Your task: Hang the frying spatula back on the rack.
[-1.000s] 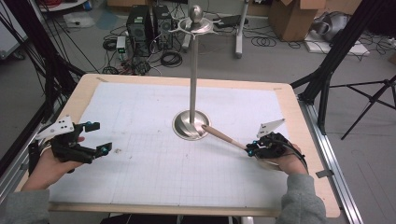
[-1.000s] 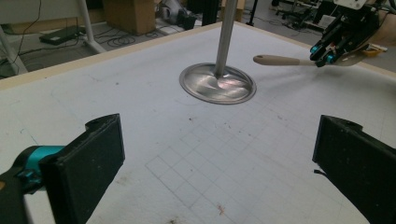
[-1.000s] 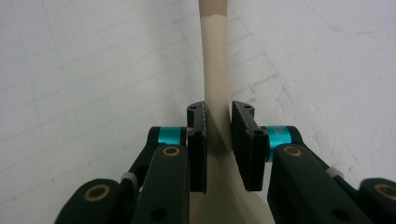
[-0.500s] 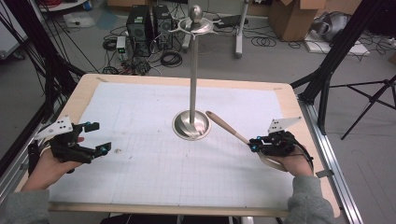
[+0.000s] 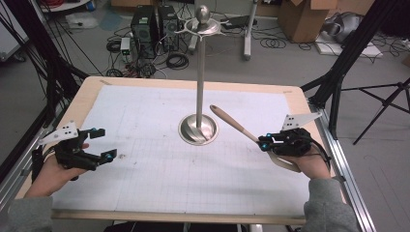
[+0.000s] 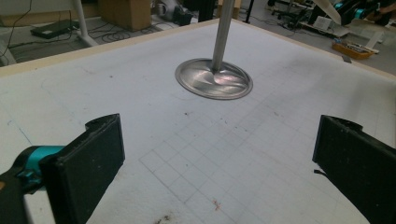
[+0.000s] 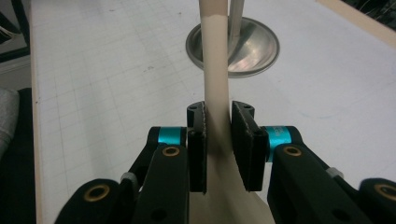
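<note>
Right tool: we see the right tool [image 5: 265,143] clamped on a wooden spatula [image 5: 232,123], near the right edge of the tabletop [image 5: 145,82].
Grip: in the right gripper view the right tool [image 7: 218,140] has both pads pressed against the spatula [image 7: 215,56] where its handle widens toward the blade.
Spatula: we find it off the tabletop, handle slanting up and left toward the stand; the blade end runs back under the hand.
Stand: a metal utensil stand [image 5: 199,72] sits mid-tabletop, round base [image 5: 198,130] flat on the gridded white mat [image 5: 154,159], hooks at the top.
Spatula to stand: the handle tip is near the pole, apart from it.
Left tool: we note the left tool [image 5: 99,145] with jaws wide apart and nothing between them, low at the left side of the mat.
Left gripper view: the base [image 6: 214,78] lies ahead between the spread jaws.
</note>
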